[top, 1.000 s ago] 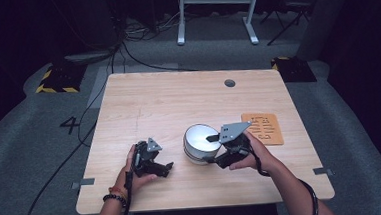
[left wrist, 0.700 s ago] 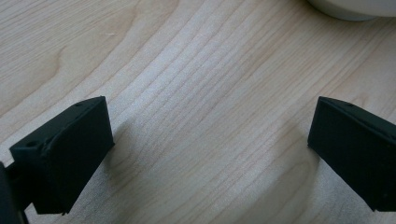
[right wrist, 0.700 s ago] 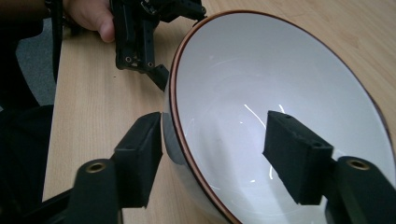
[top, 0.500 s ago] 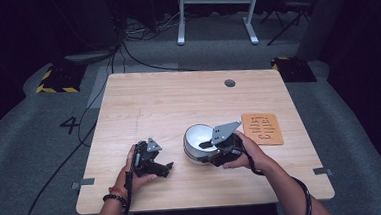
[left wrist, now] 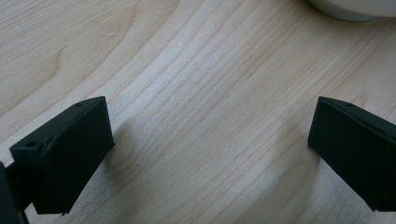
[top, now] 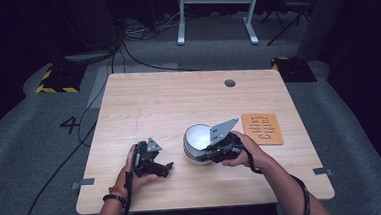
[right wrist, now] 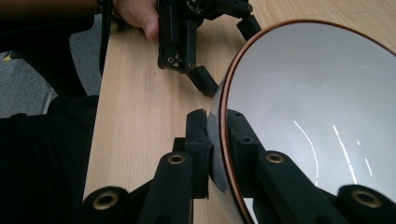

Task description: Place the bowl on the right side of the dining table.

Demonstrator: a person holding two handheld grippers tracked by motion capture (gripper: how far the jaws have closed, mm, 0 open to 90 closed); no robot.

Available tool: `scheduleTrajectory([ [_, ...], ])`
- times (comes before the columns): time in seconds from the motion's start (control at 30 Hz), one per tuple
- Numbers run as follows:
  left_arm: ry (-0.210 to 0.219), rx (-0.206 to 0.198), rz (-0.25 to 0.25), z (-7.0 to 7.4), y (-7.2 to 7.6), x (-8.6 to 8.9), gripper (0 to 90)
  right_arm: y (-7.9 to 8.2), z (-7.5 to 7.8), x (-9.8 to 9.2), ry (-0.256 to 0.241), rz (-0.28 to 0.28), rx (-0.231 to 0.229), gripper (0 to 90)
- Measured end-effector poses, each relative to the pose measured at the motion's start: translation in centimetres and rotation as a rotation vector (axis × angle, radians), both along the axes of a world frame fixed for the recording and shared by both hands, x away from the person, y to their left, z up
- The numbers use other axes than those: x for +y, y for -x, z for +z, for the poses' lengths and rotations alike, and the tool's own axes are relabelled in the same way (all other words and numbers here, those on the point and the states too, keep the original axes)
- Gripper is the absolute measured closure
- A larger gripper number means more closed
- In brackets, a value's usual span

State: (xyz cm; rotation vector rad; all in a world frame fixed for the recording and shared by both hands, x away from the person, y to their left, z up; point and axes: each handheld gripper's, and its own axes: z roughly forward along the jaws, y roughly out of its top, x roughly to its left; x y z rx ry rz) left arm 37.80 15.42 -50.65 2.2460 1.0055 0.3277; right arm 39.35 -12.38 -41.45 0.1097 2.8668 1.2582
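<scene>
The pale wooden surface point(top: 168, 104) is unchanged, but the white ceramic bowl with a brown rim point(top: 198, 139) has tipped and slid leftward, its rim clamped between the right gripper point(top: 212, 154) jaws. The left gripper point(top: 168, 168) idles, jaws apart; a lift looks underway.

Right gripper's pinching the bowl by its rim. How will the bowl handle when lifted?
The bowl looks rigid and glossy, so it may slip between the right gripper fingers. Held on one side, it will probably tilt. Likely ceramic, so breakable.
</scene>
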Motion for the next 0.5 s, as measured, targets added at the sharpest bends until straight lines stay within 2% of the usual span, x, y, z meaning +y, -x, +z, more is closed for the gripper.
scheduleTrajectory([
  [0.23, 0.000, 0.000, 0.000, 0.00, 0.00, 0.00, 0.1, 0.12, 0.30, 0.10, 0.004, -0.001, -0.004, 83.2],
  [0.37, 0.000, 0.000, 0.000, 0.00, 0.00, 0.00, 0.1, 0.10, 0.56, -0.03, -0.023, -0.009, 0.008, 83.0],
  [0.5, 0.000, 0.000, 0.000, 0.00, 0.00, 0.00, 0.1, 0.13, 0.69, -0.03, -0.025, -0.013, 0.008, 82.9],
])
